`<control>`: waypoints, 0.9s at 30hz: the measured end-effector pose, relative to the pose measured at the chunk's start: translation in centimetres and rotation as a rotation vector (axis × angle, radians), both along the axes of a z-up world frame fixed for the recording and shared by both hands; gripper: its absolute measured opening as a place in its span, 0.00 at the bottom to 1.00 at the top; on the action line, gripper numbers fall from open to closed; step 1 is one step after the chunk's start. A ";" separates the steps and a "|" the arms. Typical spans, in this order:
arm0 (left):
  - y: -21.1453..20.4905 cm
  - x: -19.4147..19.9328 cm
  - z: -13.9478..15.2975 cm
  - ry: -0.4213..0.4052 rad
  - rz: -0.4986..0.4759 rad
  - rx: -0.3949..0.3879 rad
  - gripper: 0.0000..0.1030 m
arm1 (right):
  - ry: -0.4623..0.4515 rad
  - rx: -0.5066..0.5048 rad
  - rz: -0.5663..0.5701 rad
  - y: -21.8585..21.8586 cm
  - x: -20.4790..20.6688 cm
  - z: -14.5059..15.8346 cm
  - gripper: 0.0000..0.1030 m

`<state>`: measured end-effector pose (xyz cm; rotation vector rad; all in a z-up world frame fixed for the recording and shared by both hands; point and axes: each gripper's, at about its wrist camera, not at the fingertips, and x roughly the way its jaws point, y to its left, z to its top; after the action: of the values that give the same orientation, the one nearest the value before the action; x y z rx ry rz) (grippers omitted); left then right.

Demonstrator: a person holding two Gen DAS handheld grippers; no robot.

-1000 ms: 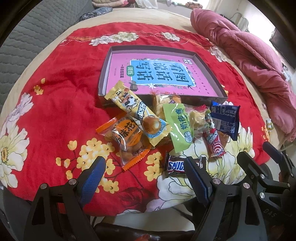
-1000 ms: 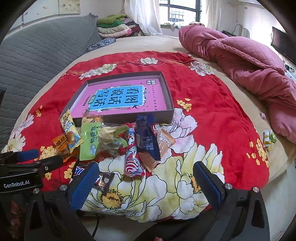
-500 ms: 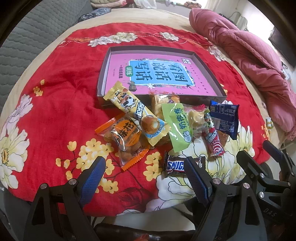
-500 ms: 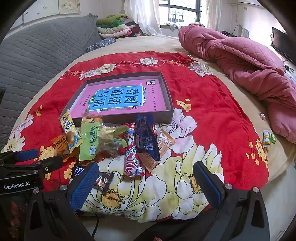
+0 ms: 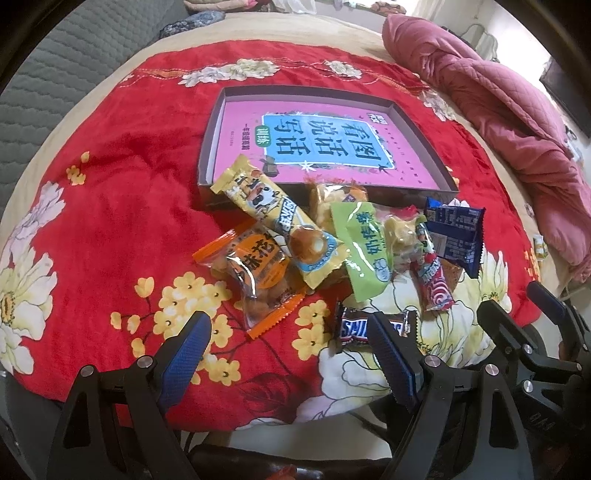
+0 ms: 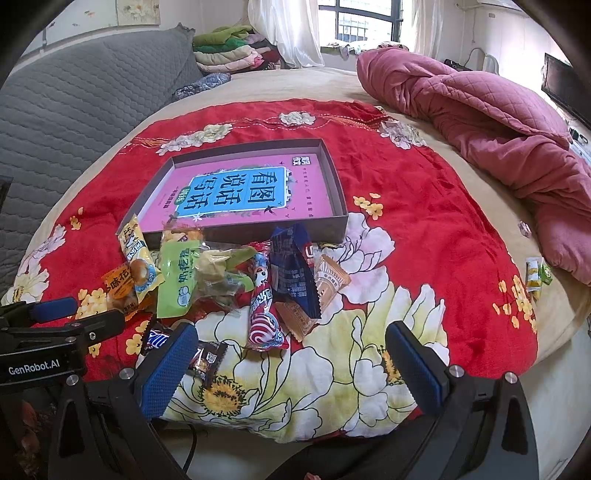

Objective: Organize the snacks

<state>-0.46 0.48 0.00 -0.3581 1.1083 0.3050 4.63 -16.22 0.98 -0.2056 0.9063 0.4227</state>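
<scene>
**Sorting not started: every snack still outside the box**

Left gripper (image 5: 286, 354) and right gripper (image 6: 295, 363) are hovering at 6 o'clock, fingers apart, holding nothing. Snack pile (image 5: 332, 251) is lying just ahead at 12, against the empty box (image 5: 210, 147) beyond. Right view alone is showing small packets (image 6: 535, 273) at 3 o'clock.

Daylit bedroom window (image 6: 365, 22), curtains (image 6: 291, 33)
</scene>
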 end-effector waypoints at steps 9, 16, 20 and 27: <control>3.1 -1.0 -0.3 0.000 0.053 -0.026 0.84 | 0.039 0.043 -0.030 -0.6 1.2 -0.3 0.99; 7.3 -2.7 -1.7 0.015 0.139 -0.074 0.84 | 0.036 0.075 -0.039 -0.5 2.4 -0.5 0.99; 8.0 -2.5 -2.4 0.017 0.146 -0.095 0.84 | 0.021 0.086 -0.029 -0.1 3.0 -0.5 0.99; 7.3 -0.6 -3.5 -0.014 0.104 -0.193 0.84 | 0.021 0.105 -0.015 0.5 4.1 -0.8 0.99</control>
<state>-1.02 7.82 -3.49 -0.5897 1.1102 0.2870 8.69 -15.73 0.17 -0.0985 0.9032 0.4583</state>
